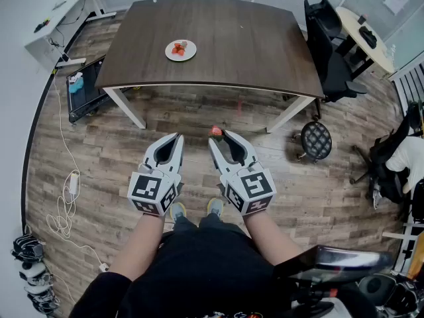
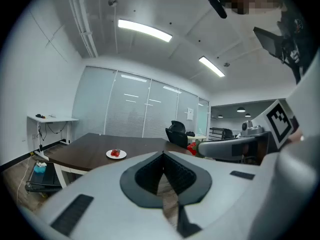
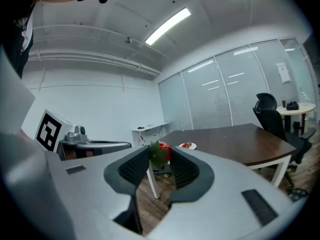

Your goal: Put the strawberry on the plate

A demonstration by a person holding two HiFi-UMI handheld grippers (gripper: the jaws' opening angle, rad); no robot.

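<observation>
A white plate (image 1: 188,53) with red strawberries (image 1: 178,48) on it lies on the dark wooden table (image 1: 245,45), toward its left front. I stand a step back from the table, both grippers over the floor. My right gripper (image 1: 218,135) is shut on a strawberry (image 1: 216,131), held at the tips; its green leaves and red flesh (image 3: 161,153) sit between the pads. My left gripper (image 1: 178,138) is beside it, shut and holding nothing, its tips (image 2: 162,154) meeting. The plate (image 2: 116,154) shows far ahead in the left gripper view, and the same plate (image 3: 187,146) in the right gripper view.
A black office chair (image 1: 328,45) stands at the table's right end, with a round black stool (image 1: 316,140) on the floor near the right front leg. A low cart (image 1: 83,88) sits left of the table. White cables (image 1: 66,197) trail on the wooden floor at left.
</observation>
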